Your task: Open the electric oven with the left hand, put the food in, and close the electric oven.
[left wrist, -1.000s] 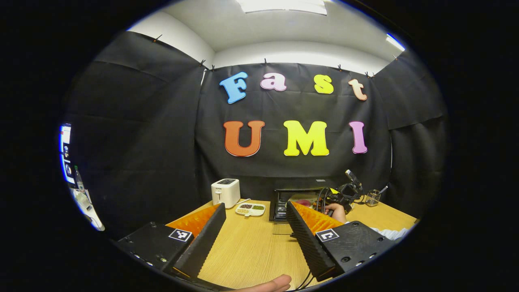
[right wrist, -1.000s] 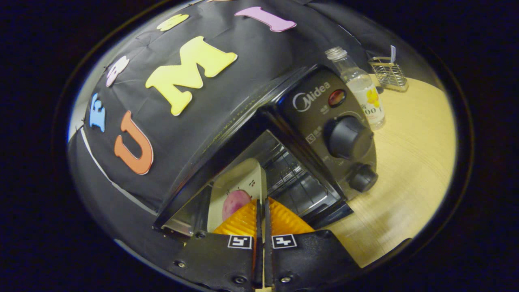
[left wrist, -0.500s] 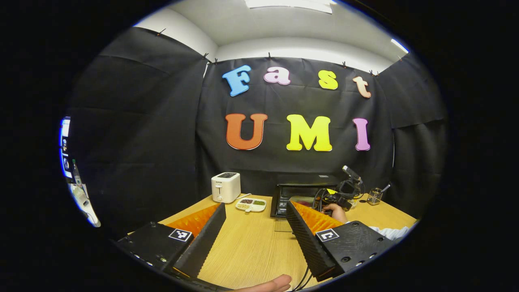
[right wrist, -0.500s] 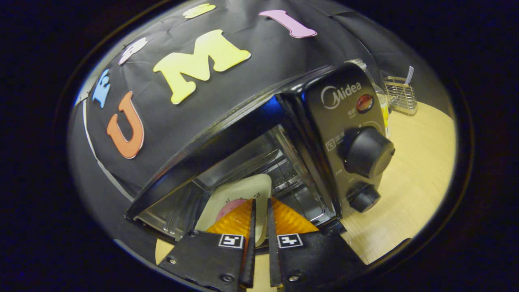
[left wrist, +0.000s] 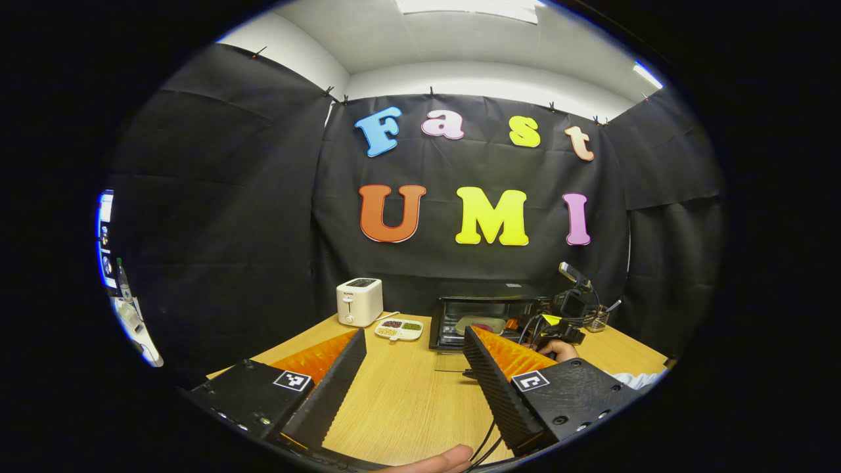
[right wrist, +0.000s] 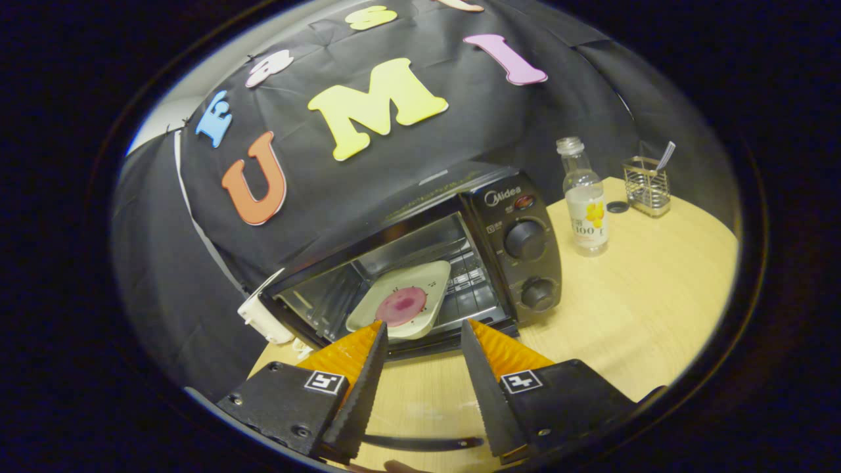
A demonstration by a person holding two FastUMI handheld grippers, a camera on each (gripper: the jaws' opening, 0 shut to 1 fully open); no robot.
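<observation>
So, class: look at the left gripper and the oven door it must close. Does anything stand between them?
Nothing visible blocks the way. Bare table lies between the open left gripper and the oven with its lowered glass door. The right gripper and its cables hang beside the oven, to the right of that line.

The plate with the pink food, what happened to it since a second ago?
The right gripper let go of the plate, opened, and backed out of the electric oven. The plate now rests inside on the rack. The oven door stayed open; the left gripper stayed open and back.
</observation>
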